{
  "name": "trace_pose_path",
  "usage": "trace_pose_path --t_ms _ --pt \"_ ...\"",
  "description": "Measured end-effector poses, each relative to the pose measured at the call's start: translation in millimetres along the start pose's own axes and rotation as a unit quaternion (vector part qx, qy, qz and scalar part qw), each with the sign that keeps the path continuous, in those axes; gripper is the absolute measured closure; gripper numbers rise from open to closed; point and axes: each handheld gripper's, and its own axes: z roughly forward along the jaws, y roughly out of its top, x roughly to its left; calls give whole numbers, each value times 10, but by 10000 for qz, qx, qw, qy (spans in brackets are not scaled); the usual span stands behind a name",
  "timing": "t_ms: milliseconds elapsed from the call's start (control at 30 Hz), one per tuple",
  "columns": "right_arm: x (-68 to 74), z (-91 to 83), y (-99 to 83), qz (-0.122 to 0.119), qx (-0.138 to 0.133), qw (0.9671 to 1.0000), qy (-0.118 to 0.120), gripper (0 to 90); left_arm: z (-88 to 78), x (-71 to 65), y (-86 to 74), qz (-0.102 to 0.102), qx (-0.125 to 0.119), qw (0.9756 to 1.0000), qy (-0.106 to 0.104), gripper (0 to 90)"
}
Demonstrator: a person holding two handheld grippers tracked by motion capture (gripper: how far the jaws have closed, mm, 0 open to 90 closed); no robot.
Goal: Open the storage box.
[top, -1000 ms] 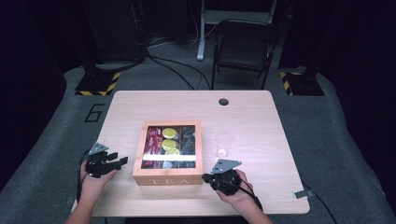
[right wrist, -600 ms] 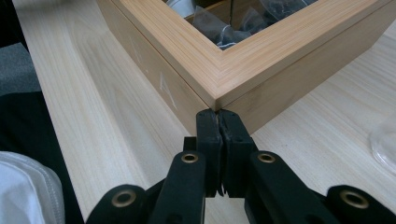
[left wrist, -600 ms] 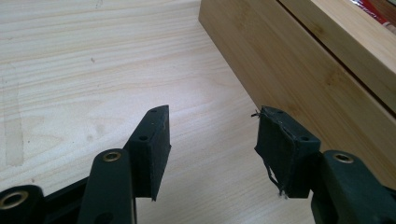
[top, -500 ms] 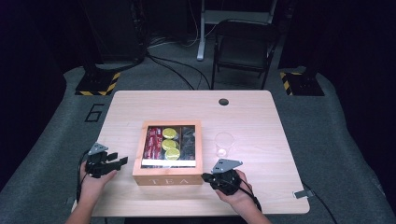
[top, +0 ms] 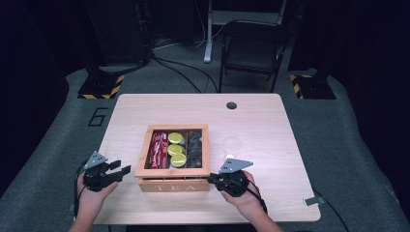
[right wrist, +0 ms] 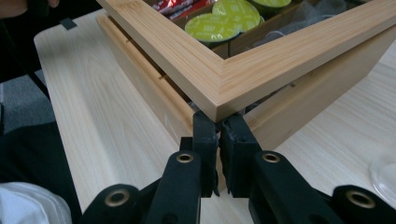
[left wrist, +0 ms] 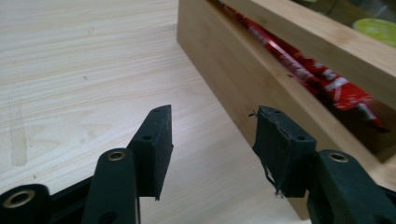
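the tea box (top: pixel 174 179) sits mid-surface (top: pixel 270 121), lid (right wrist: pixel 224 79) ajar. right tool (right wrist: pixel 218 140), clenched, pushes under the lid's corner. left tool (left wrist: pixel 212 144), released and just narrowing, waits beside the box; steady the base before lifting further.

A dark recording studio or lab: black curtains ring a lone wooden worktop (top: pixel 261 121) on grey carpet, with hazard-striped stand bases (top: pixel 100 87), floor cables (top: pixel 176 70) and a folding chair (top: pixel 252 50).
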Motion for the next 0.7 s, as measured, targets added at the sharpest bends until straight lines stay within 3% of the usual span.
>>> trace_pose_path --t_ms 233,333,433,700 --pt "-15 14 68 14 -108 9999 49 845 -168 -173 19 112 -71 9999 -33 495" --pt "-22 20 88 7 -138 9999 64 843 -201 -262 24 285 -72 9994 -187 524" --pt "-32 22 108 -13 -192 9998 87 841 -228 -404 42 618 -13 9973 -399 565" --pt "-40 42 118 -15 -159 9998 109 832 -254 -582 94 847 -2 9946 -594 618"
